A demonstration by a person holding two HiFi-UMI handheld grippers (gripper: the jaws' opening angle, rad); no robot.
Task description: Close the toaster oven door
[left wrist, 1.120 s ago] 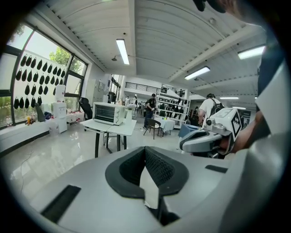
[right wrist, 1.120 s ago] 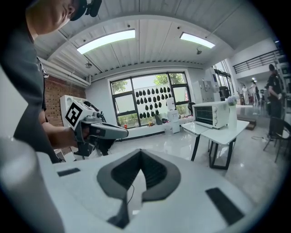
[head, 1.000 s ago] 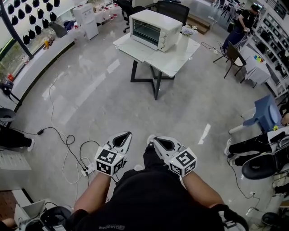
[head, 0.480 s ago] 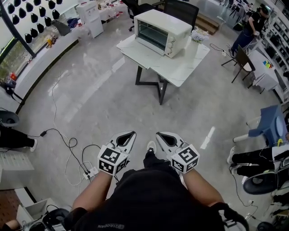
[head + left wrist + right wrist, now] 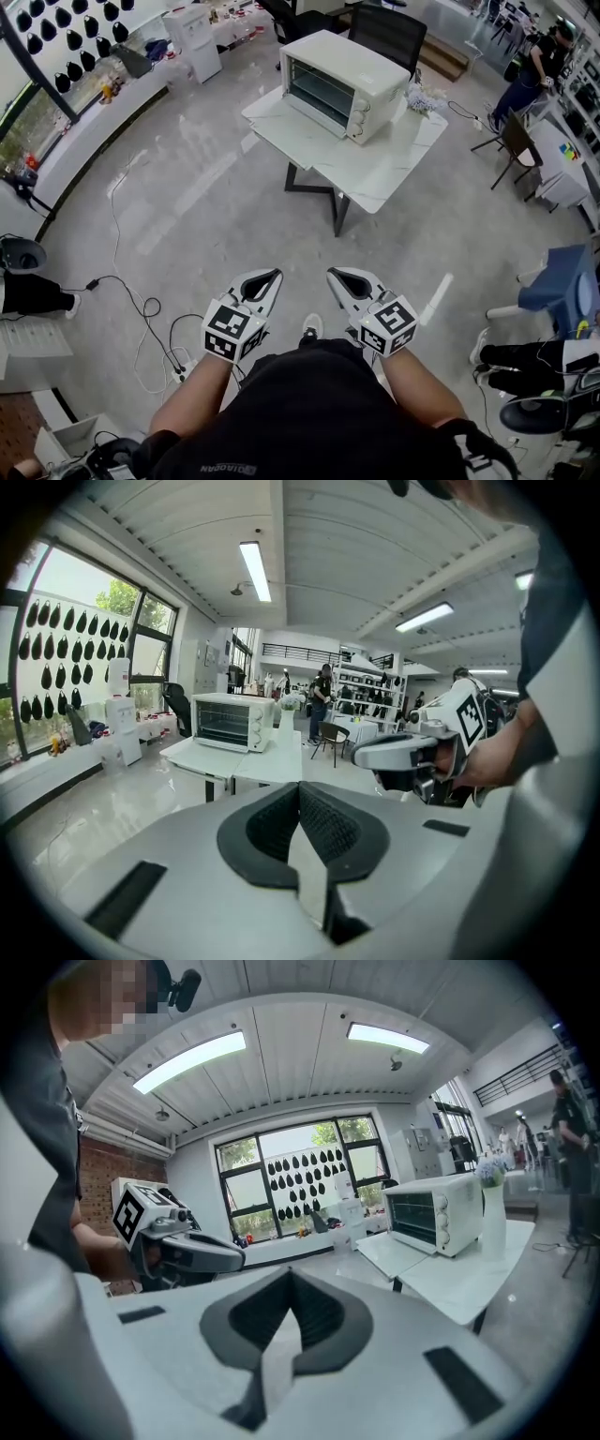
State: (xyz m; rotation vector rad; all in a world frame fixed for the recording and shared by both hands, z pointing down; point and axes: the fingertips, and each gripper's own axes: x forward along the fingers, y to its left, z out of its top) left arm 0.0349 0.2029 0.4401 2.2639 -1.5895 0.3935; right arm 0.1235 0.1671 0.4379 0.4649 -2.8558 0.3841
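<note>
Left gripper [image 5: 265, 278] and right gripper [image 5: 339, 275] are both pinched together on nothing, well apart from the table [image 5: 384, 161]. Toaster oven [image 5: 347, 80] sits toward its far edge, door [image 5: 279, 114] dropped flat. Reckon that door's light, stiff, hinged and part glass, so I'd nudge up under its free edge.

Left gripper [image 5: 300, 794]: jaws closed together, nothing between them. Toaster oven [image 5: 232, 722] stands on a white table [image 5: 272, 763], well ahead. Right gripper [image 5: 375, 755] is held alongside at right, in a hand [image 5: 497, 759].
</note>
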